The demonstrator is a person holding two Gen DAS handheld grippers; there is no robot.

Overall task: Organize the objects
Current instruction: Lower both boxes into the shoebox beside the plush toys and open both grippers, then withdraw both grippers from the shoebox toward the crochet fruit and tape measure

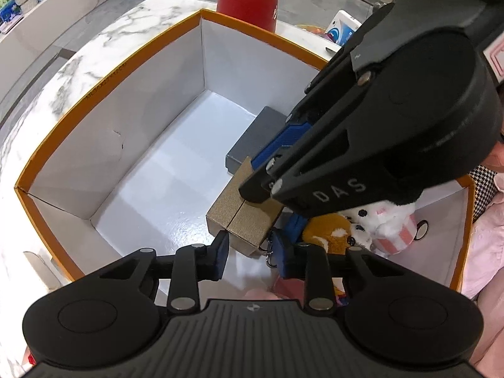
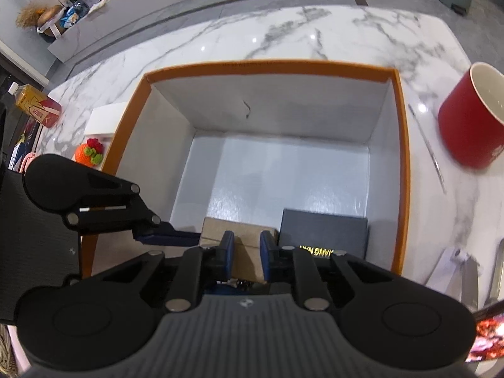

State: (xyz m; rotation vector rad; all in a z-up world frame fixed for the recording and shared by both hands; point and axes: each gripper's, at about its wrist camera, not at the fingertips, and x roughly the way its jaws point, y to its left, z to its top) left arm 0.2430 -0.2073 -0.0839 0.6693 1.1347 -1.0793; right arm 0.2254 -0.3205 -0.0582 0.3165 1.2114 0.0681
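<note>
Small brown textured cardboard box (image 1: 244, 220), lying inside the orange-rimmed white carton (image 1: 110, 145) beside the flat black box (image 1: 255, 138), is judged light, stiff and crushable, best taken across its side walls, being bracketed by the left gripper (image 1: 250, 250) with jaws narrowly apart and overhung by the right gripper (image 2: 247, 256) with jaws nearly closed, contact undeterminable.

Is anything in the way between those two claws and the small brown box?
Nothing visible does. The left claw straddles the near corner of the brown box, and the right claw has its tips right at the box's top.
</note>
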